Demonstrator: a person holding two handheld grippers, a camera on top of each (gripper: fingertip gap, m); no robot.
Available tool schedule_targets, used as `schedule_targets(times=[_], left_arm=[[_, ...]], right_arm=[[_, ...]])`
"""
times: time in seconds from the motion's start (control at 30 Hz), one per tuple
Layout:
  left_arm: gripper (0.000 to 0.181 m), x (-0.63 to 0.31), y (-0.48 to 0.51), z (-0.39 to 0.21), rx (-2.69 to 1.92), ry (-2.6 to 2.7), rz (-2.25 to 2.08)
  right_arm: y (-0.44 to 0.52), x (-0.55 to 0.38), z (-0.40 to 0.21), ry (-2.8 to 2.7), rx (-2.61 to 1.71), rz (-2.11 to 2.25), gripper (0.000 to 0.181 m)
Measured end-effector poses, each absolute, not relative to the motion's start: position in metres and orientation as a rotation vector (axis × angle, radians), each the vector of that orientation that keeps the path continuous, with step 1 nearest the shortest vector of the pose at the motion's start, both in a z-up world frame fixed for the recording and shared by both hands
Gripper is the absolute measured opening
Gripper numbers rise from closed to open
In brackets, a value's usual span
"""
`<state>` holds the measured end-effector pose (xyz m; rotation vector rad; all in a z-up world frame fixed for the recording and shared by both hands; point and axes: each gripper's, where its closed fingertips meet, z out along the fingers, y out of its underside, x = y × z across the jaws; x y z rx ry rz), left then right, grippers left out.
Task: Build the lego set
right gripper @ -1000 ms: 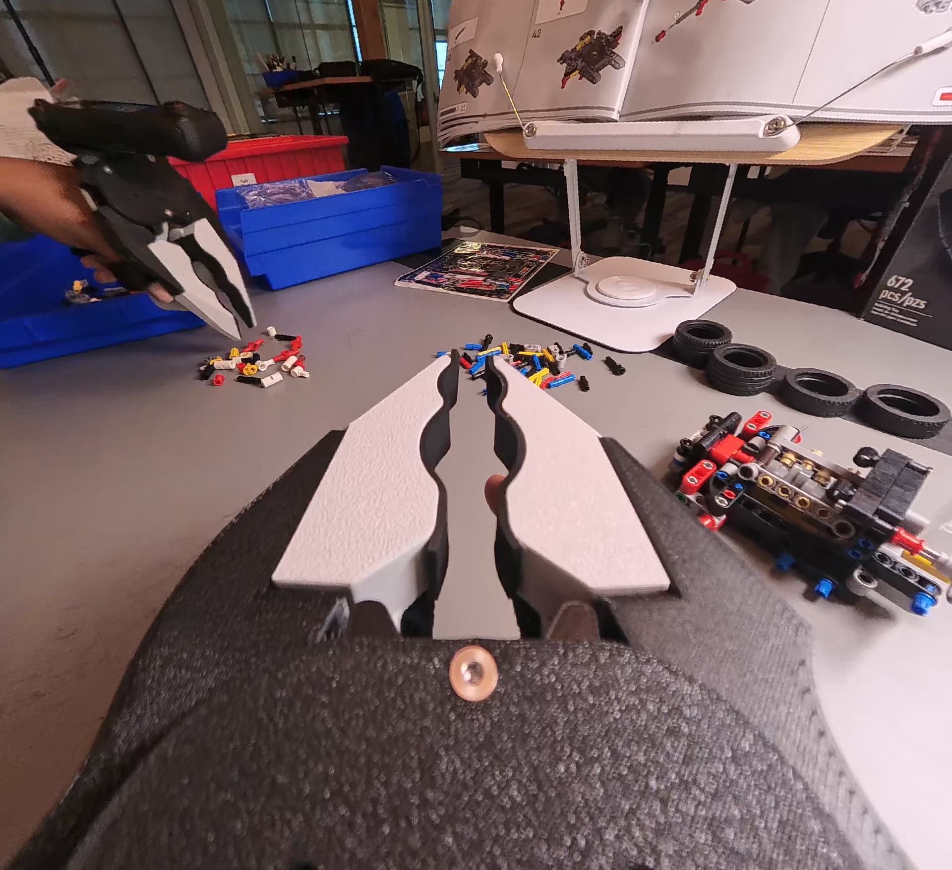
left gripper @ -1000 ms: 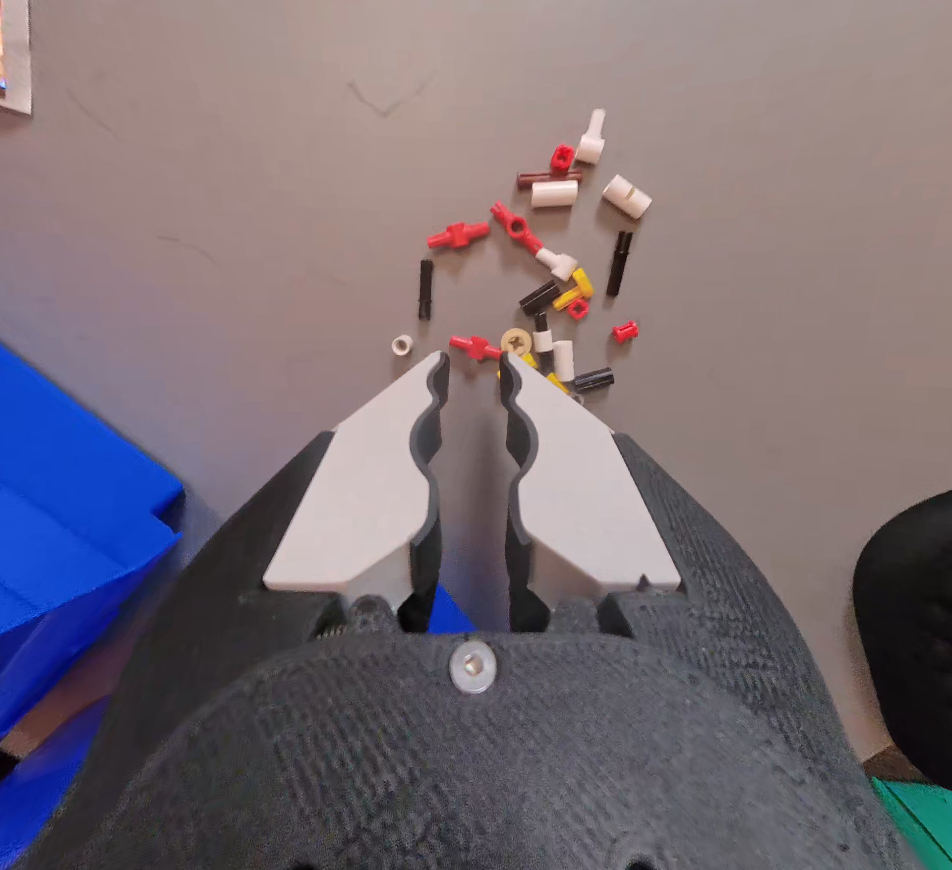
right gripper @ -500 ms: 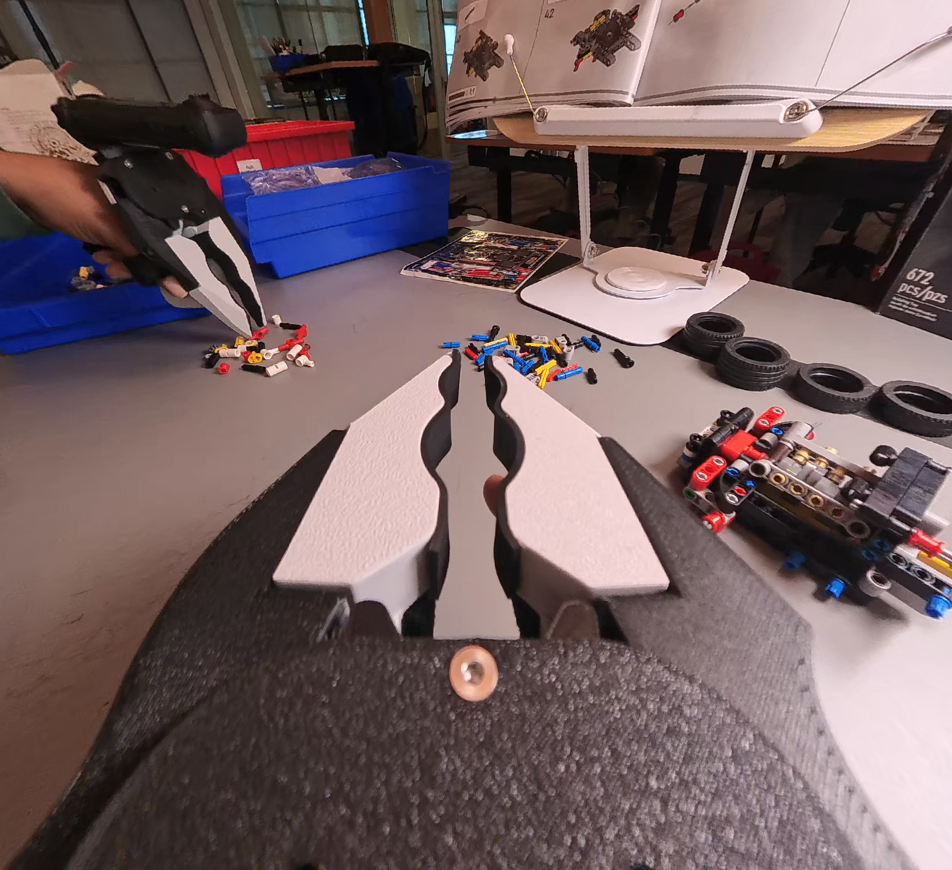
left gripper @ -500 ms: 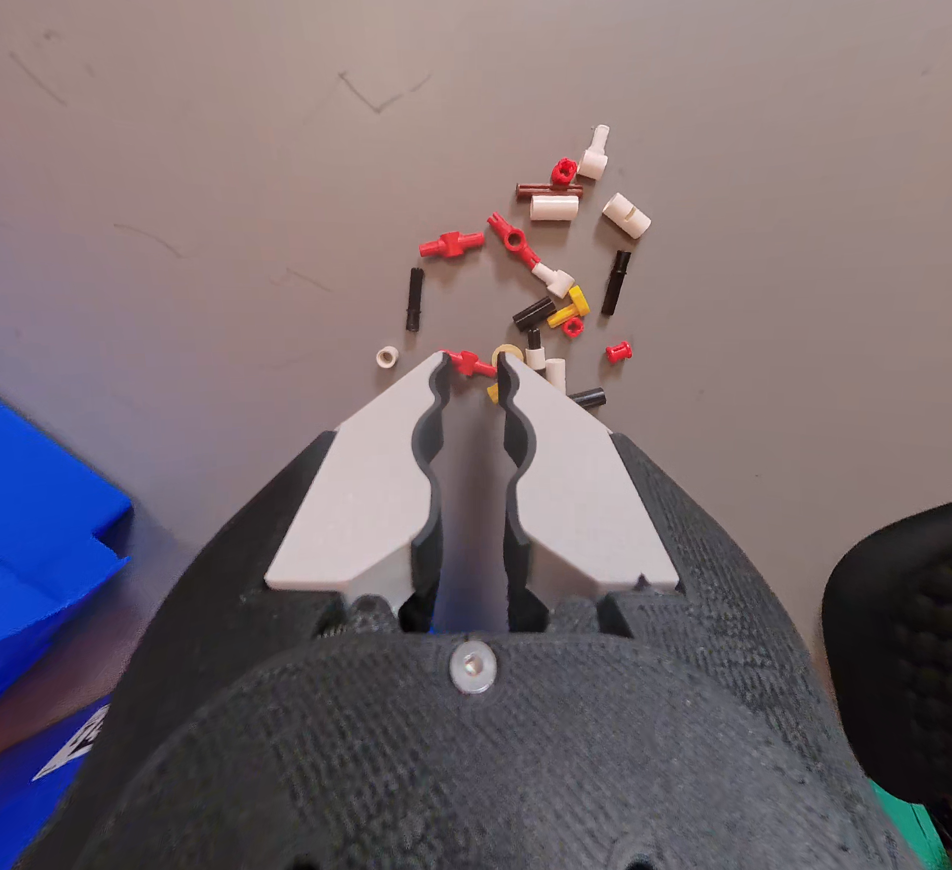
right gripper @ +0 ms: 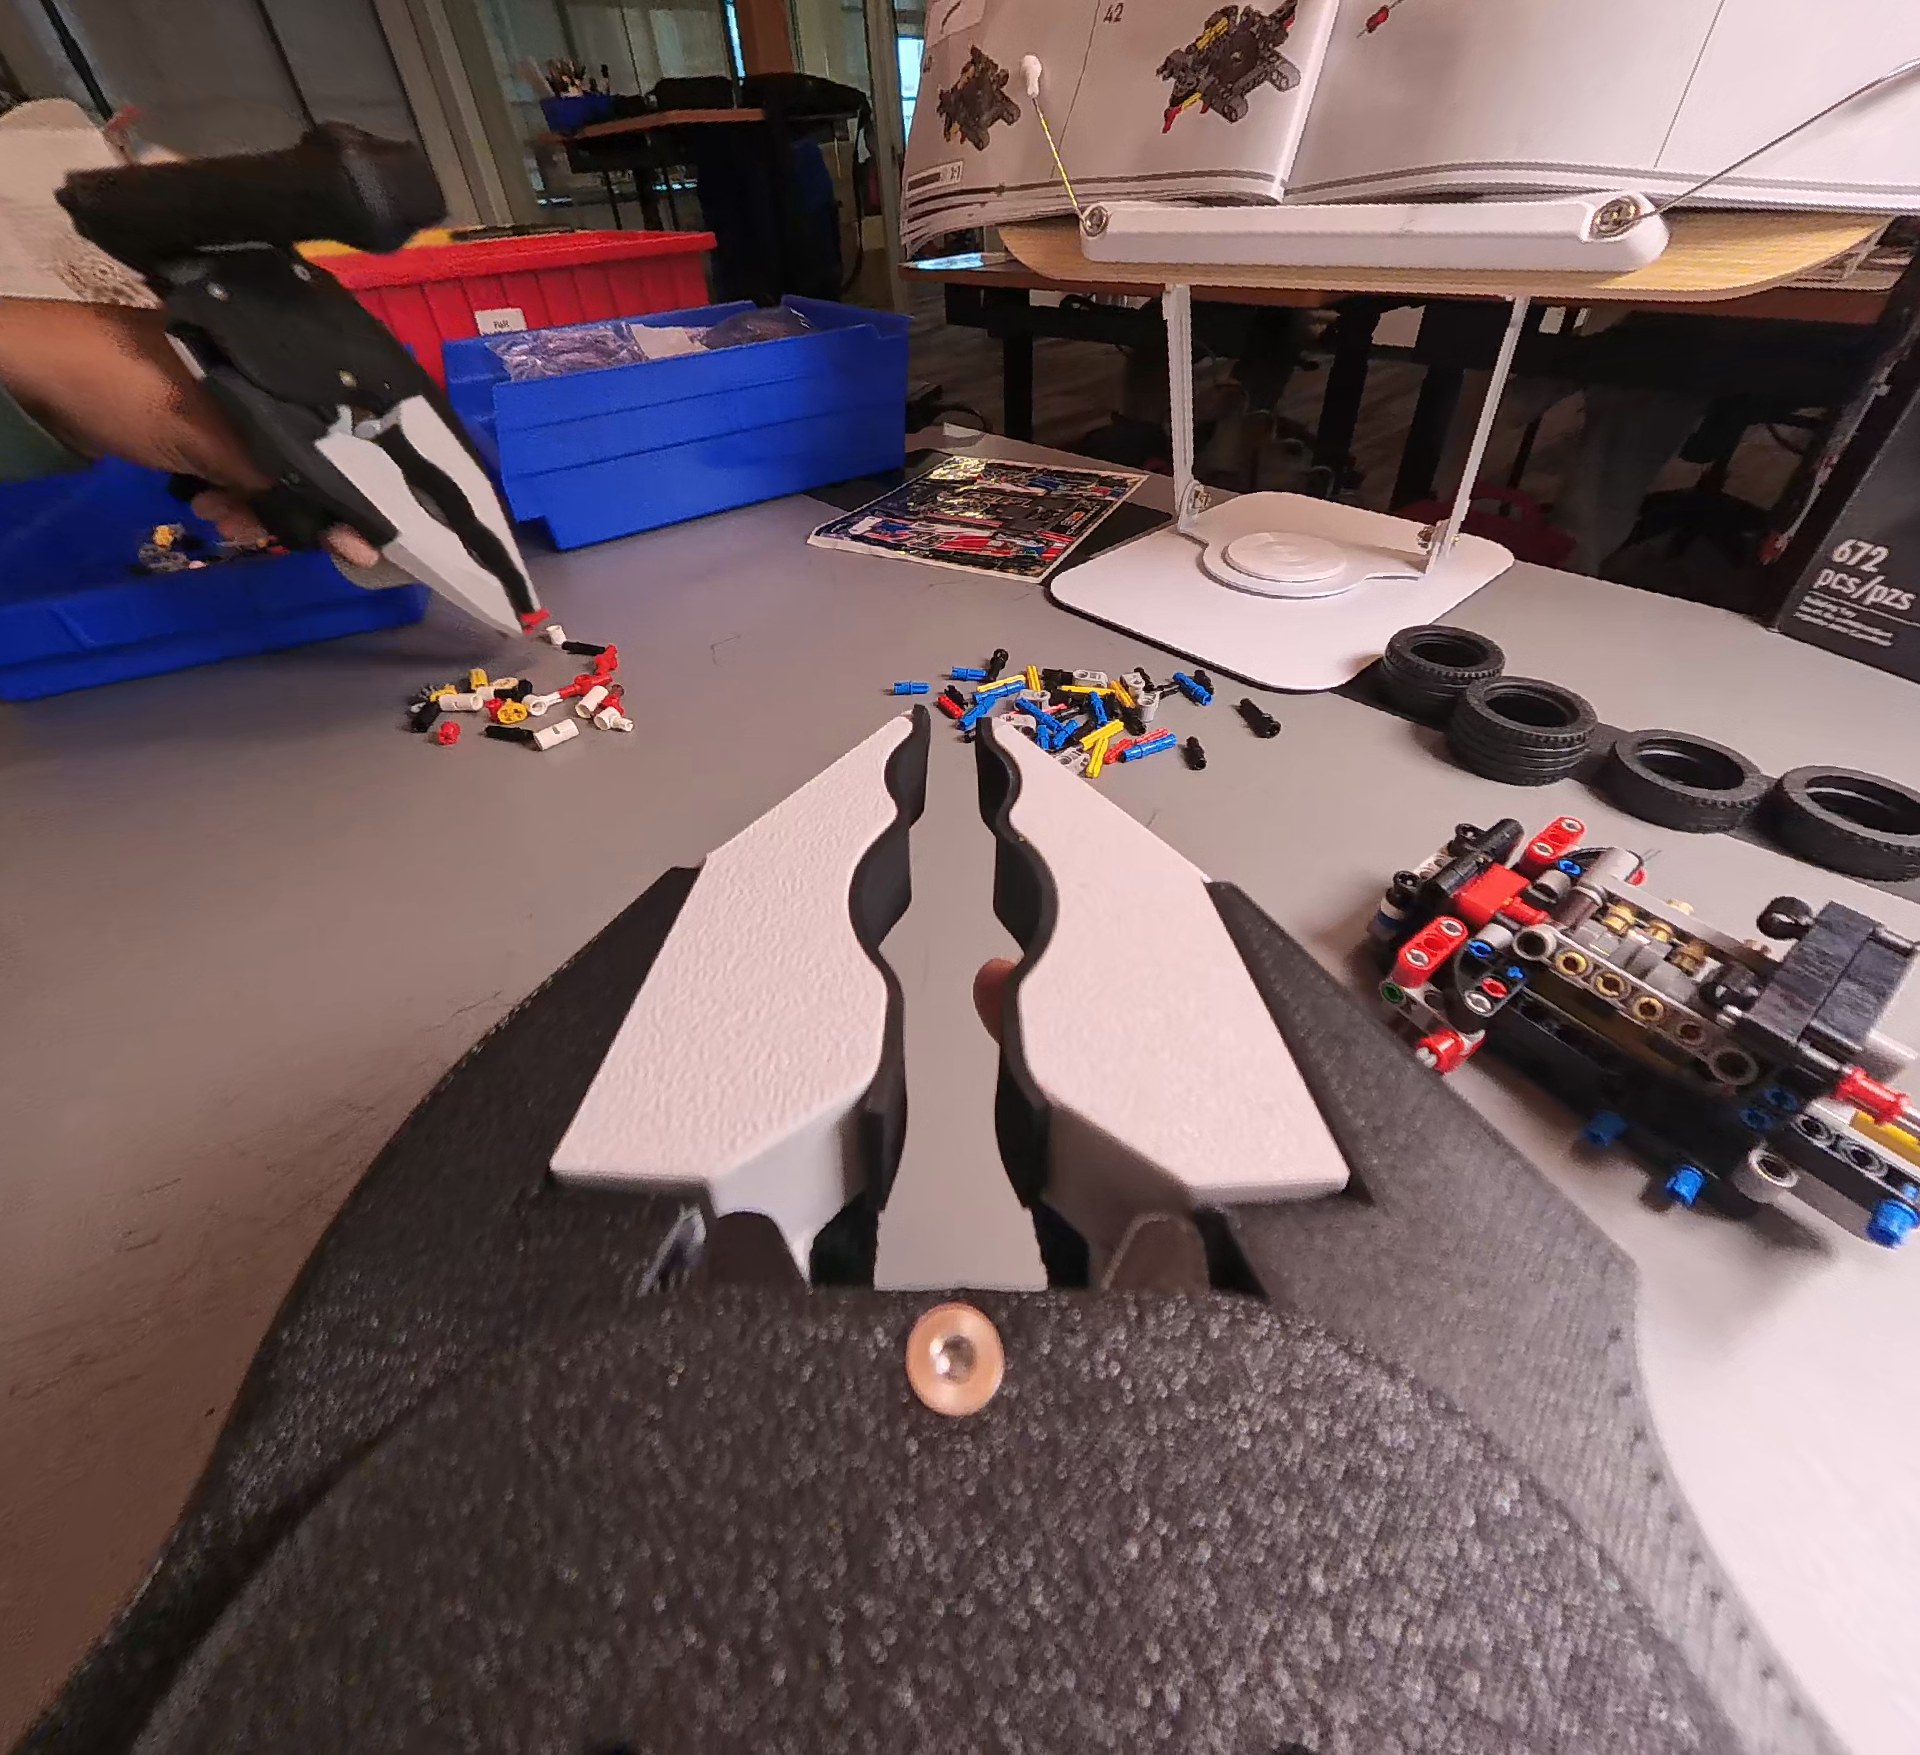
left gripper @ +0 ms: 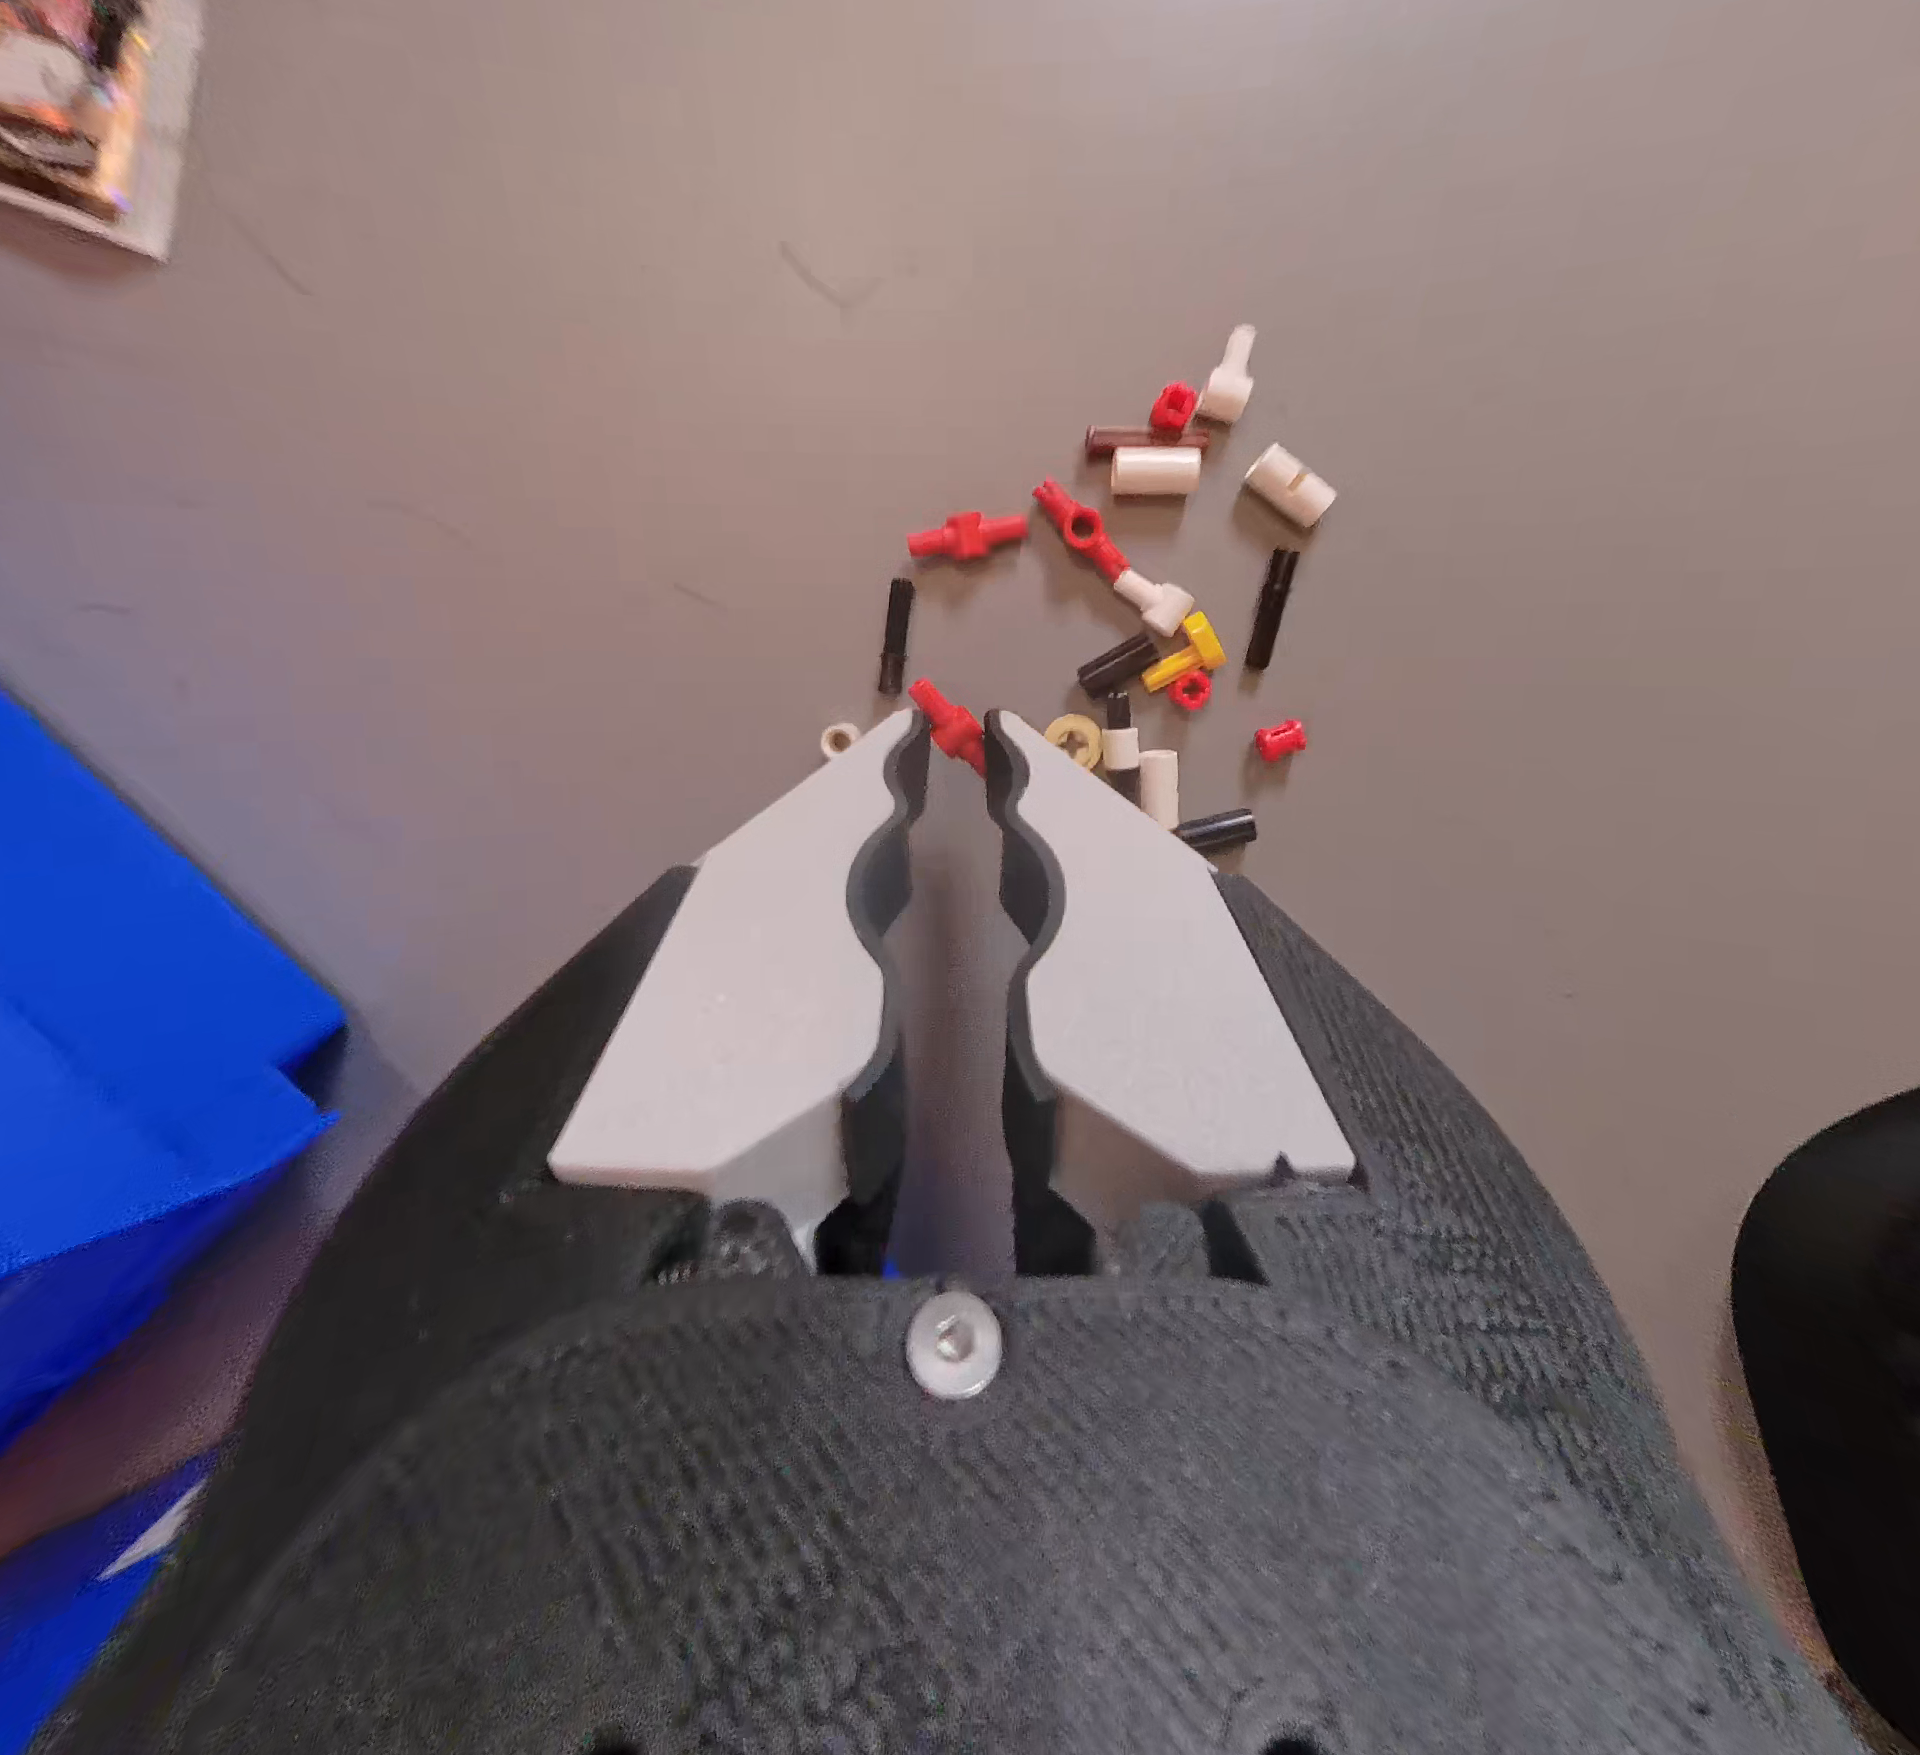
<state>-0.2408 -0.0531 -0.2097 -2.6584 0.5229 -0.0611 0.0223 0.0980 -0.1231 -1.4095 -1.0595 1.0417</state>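
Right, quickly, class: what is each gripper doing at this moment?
Left gripper: fingers pinching a red pin, lifted from its pile.
Right gripper: fingers slightly apart, holding nothing.

Left wrist cam sits on the left tongs [left gripper: 950, 737], looking steeply down along its fingers at the grey worktop [left gripper: 623, 355], very near a scatter of small red, white & black parts [left gripper: 1132, 583]. Right wrist cam rides the right tongs [right gripper: 952, 737] low over the worktop, facing fwd across it toward the blue bins [right gripper: 686, 417] & book stand [right gripper: 1288, 583]. Both views share that parts scatter [right gripper: 520, 697]; right cam sees it farther off at left, w/ the left tongs [right gripper: 525, 619] above it
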Motion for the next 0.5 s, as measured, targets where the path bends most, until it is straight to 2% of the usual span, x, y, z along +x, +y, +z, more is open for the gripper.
schedule_targets(times=[0.03, 0.2, 0.5], left_arm=[[0.008, -0.236, -0.050, -0.202, -2.611, 0.538, -0.071], [0.008, -0.174, -0.042, -0.173, -2.394, 0.671, -0.241], [0.008, -0.057, -0.045, -0.212, -2.421, 0.906, -0.469]], right_arm=[[0.098, 0.022, -0.123, -1.060, -1.409, 1.042, 0.008], [0.098, 0.022, -0.124, -1.063, -1.410, 1.041, 0.007], [0.098, 0.025, -0.117, -1.046, -1.394, 1.032, 0.007]])
